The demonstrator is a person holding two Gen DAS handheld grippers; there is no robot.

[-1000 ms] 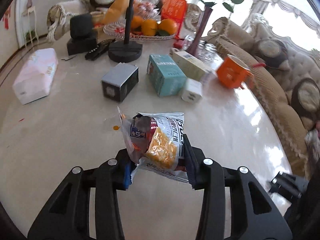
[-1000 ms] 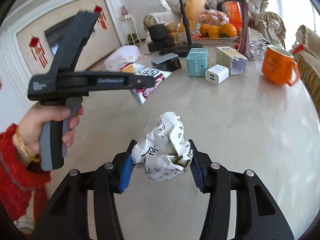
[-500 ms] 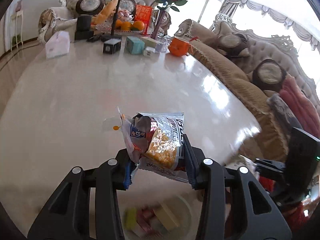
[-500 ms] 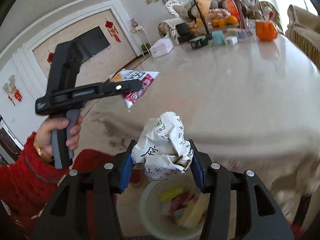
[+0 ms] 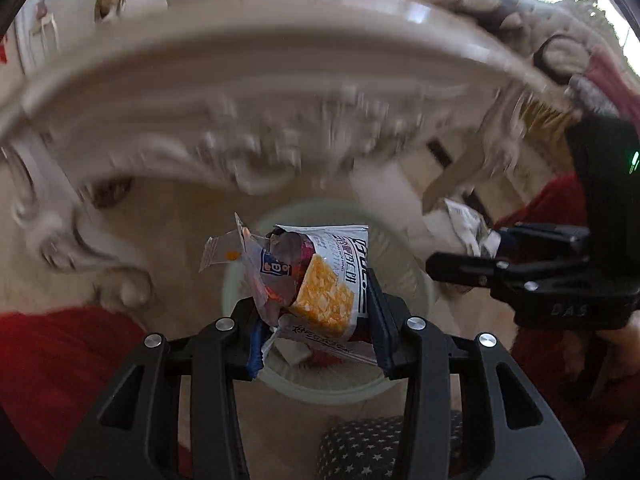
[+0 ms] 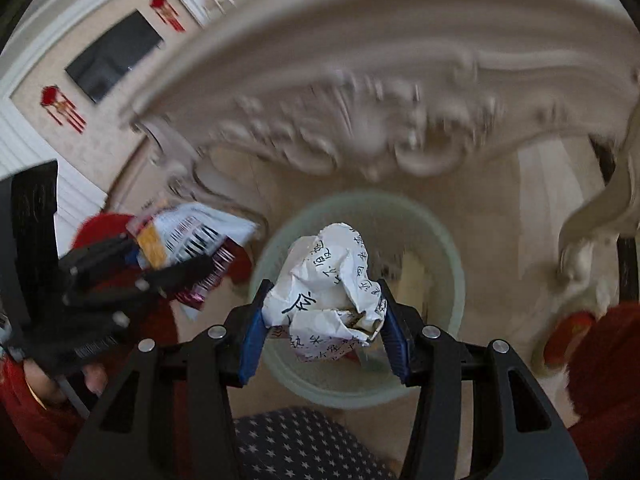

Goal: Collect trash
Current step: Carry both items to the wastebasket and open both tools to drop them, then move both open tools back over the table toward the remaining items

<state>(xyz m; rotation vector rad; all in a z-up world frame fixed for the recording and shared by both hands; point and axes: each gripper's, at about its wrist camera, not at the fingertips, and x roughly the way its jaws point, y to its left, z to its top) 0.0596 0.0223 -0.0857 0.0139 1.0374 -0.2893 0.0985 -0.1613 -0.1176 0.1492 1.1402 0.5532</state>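
My left gripper [image 5: 316,320] is shut on a torn snack wrapper [image 5: 316,276] and holds it over a pale green waste bin [image 5: 420,280] on the floor. My right gripper [image 6: 320,320] is shut on a crumpled ball of printed paper [image 6: 328,292] and holds it over the same bin [image 6: 448,264], which has some trash inside. In the left wrist view the right gripper [image 5: 472,256] with its paper shows at the right. In the right wrist view the left gripper [image 6: 168,276] with the wrapper [image 6: 192,240] shows at the left.
The carved white edge of the table [image 5: 240,100] arches above the bin, with a table leg [image 6: 592,232] at the right. A dark star-patterned cushion [image 6: 300,444] lies just below the grippers. The person's red sleeves [image 5: 60,360] flank the bin.
Both grippers have swung down from above the table top to below its edge and now point at the bin on the floor. Each still holds its piece of trash.
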